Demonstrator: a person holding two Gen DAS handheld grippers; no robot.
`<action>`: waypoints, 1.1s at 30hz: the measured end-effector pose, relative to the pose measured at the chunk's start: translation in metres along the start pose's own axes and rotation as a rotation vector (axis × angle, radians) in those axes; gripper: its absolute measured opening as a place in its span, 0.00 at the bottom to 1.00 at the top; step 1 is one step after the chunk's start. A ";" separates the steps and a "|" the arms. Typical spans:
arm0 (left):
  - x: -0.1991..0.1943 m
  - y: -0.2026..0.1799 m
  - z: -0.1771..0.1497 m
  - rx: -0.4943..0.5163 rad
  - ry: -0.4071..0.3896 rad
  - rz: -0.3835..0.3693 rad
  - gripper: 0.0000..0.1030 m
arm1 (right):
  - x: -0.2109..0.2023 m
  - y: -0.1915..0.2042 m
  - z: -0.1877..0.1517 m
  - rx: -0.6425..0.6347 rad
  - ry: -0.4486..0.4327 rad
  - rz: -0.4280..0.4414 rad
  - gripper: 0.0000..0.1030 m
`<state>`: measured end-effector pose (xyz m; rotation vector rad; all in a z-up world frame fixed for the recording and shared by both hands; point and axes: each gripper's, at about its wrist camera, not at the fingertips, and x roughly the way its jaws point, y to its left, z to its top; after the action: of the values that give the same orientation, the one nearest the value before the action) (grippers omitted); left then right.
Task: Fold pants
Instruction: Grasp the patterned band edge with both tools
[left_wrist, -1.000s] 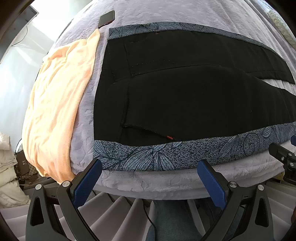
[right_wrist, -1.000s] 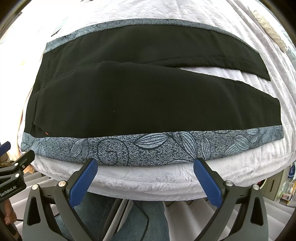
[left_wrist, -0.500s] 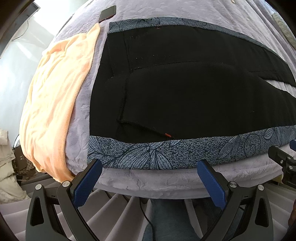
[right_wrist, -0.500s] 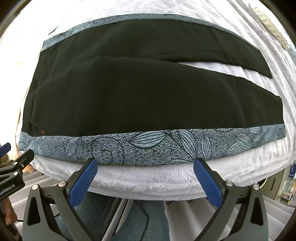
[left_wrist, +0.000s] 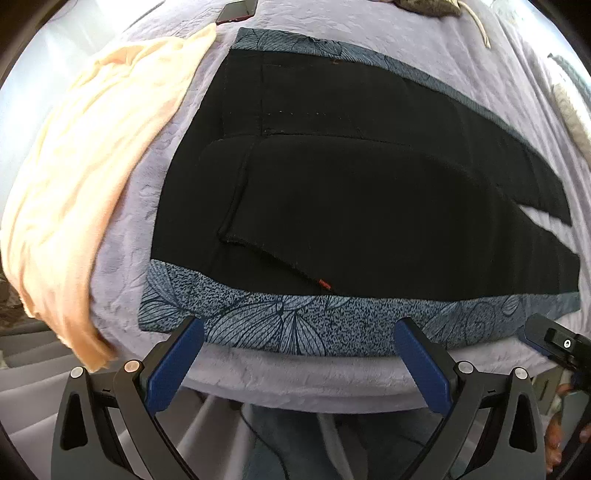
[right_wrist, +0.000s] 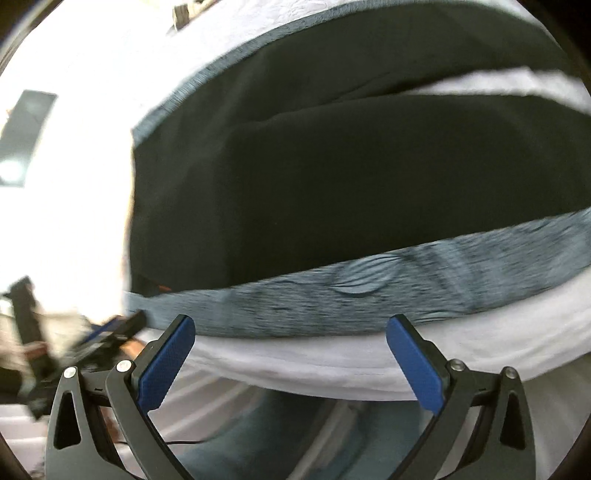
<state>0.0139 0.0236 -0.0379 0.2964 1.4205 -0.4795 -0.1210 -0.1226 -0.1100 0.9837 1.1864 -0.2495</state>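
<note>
While both claws, left (left_wrist: 299, 347) and right (right_wrist: 290, 345), gape empty: pants (left_wrist: 351, 206), soft, limp; grip the near patterned side stripe (left_wrist: 295, 321).

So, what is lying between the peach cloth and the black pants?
In the left wrist view, only a bare strip of the pale bedspread lies between the peach cloth and the black pants; nothing else rests there.

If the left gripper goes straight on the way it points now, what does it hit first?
Probably the patterned side stripe along the near edge of the black pants. The left gripper is open and sits just short of it; depth is hard to judge.
</note>
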 end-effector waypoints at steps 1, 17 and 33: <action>0.001 0.002 0.001 -0.004 -0.001 -0.008 1.00 | 0.001 -0.004 0.001 0.019 0.002 0.043 1.00; 0.021 0.030 -0.017 -0.068 0.039 -0.126 0.87 | 0.038 -0.079 -0.023 0.238 0.052 0.311 0.67; 0.010 0.054 -0.046 -0.159 0.049 -0.212 0.87 | 0.050 -0.085 -0.016 0.262 0.001 0.451 0.64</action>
<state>0.0005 0.0907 -0.0584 0.0289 1.5361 -0.5310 -0.1651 -0.1442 -0.1972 1.4512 0.9151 -0.0435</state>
